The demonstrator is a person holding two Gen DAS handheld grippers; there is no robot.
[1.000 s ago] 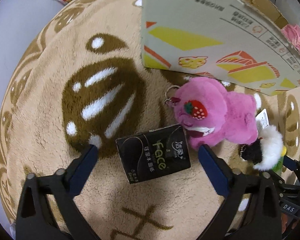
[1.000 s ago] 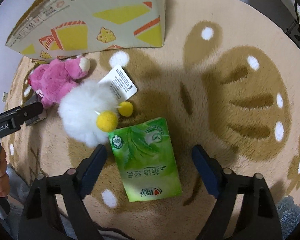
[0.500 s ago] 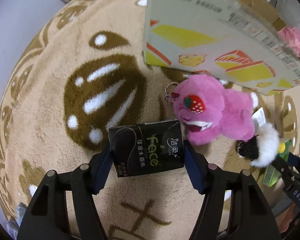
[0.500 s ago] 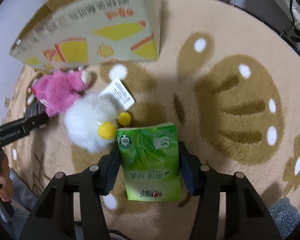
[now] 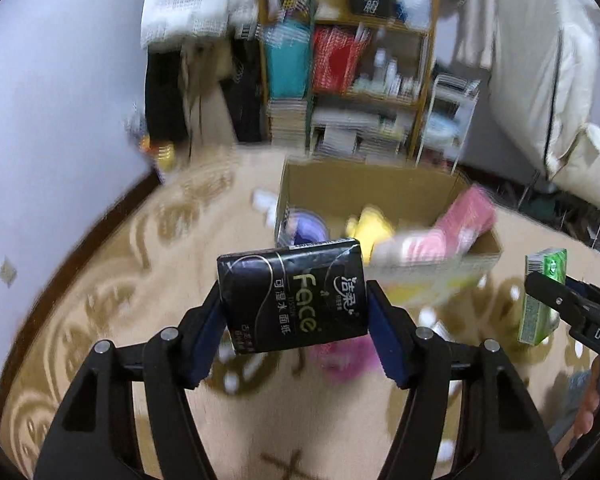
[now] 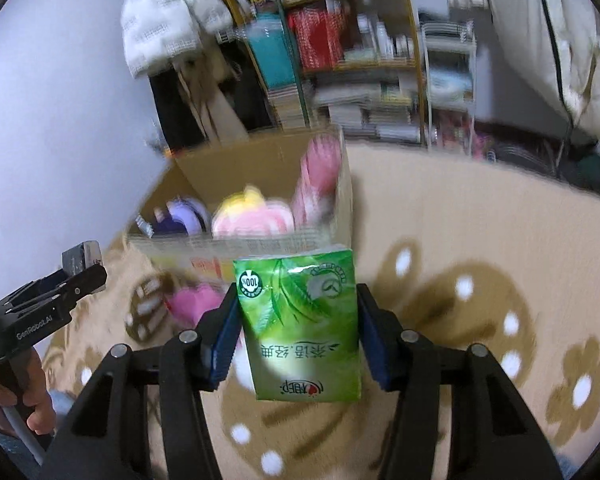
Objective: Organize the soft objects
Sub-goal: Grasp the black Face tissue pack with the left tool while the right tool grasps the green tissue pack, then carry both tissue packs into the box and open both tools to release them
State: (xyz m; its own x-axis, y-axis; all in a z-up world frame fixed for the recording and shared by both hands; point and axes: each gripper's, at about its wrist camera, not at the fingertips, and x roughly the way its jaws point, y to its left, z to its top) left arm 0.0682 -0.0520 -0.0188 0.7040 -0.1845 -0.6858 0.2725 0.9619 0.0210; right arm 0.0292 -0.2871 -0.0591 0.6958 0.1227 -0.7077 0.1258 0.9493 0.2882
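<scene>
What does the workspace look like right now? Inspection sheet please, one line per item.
Surface: beige rug with brown paw and flower patterns.
Job's things: black tissue pack and green tissue pack, both lifted off the rug; open cardboard box ahead, holding blurred pink, yellow and purple soft items.
Clutter: pink plush on the rug below the black pack.
Grippers: left hand-held gripper shut on the black pack; right hand-held gripper shut on the green pack.
Cables: nothing seen.
Surroundings: crowded bookshelf, white jacket hanging, pale wall.
</scene>
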